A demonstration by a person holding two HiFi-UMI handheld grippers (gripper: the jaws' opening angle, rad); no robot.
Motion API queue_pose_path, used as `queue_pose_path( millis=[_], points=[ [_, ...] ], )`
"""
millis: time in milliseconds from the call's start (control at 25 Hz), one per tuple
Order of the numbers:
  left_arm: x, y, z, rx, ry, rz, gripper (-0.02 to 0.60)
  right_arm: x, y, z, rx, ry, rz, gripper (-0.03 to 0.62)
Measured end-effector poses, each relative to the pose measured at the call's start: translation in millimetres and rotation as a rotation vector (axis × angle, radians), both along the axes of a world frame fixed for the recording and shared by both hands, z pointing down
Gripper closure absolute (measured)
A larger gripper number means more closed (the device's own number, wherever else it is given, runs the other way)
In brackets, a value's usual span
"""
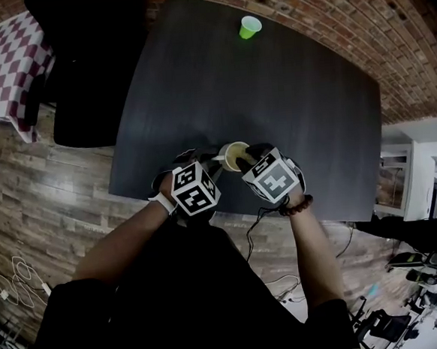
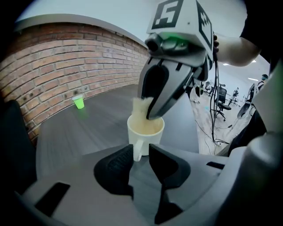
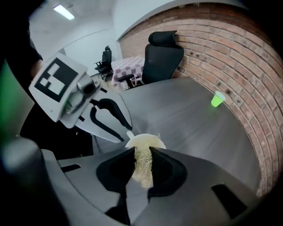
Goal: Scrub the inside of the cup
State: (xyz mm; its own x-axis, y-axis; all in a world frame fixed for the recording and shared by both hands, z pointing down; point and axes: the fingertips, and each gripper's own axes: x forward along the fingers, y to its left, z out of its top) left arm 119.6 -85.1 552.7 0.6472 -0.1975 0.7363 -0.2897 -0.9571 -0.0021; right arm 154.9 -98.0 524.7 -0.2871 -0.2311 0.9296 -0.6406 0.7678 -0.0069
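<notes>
1. Now, the cup (image 2: 146, 130) is seen just in front of the left tongs (image 2: 140, 155), standing on the dark table (image 1: 288, 104). Its handle (image 2: 136, 151) is pinched between the two jaws of these tongs.
2. The right tongs (image 3: 142, 160) are pressed shut on a yellow scrubber (image 3: 142, 170). The scrubber is pushed down into the cup's mouth, right at their tips.
3. Something could go wrong here, because the cup is held only by its thin handle. If the scrubber is pushed hard to one side, the cup could be twisted in the jaws or tipped over.
4. The scrubber looks soft and stringy. It could be pulled out of the right tongs if it gets stuck on the cup's wall.
5. The grip on the handle is shown clearly only in the left gripper view. In the head view it is mostly hidden by the marker cubes.
6. The stringy scrubber is shown best in the right gripper view, but there the cup is mostly covered by the jaws.
7. A small green cup (image 1: 249, 27) is seen far beyond both tongs.
</notes>
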Motion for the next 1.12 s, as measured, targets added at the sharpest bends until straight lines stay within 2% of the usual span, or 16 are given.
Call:
queue_pose_path(
  millis=[200,320,480,680,800,840,920,1040,1120],
  points=[
    [-3,1,0,0.004,-0.004,0.001,0.462,-4,0,45,-0.079,0.074,-0.062,0.503],
    [-4,0,1,0.006,-0.005,-0.001,0.462,-8,0,42,-0.136,0.021,-0.059,0.503],
    [-5,3,2,0.003,0.000,-0.009,0.462,-9,2,13,-0.174,-0.089,0.010,0.503],
    [-8,5,2,-0.003,0.000,-0.005,0.462,-8,5,-40,-0.142,-0.203,0.035,0.503],
    [-9,4,3,-0.006,-0.001,-0.004,0.462,-1,-7,-71,-0.038,-0.201,0.012,0.503],
    [-9,4,3,-0.007,-0.002,-0.004,0.462,2,-12,-78,0.009,-0.172,-0.020,0.503],
    [-9,4,3,-0.007,-0.003,-0.002,0.462,2,-14,-80,0.075,-0.093,-0.147,0.503],
    [-9,4,3,-0.004,-0.004,-0.001,0.462,-6,3,-55,0.058,0.013,-0.377,0.503],
    [-8,4,3,-0.003,-0.003,-0.002,0.462,-9,14,-30,0.030,0.082,-0.484,0.503]
  ],
)
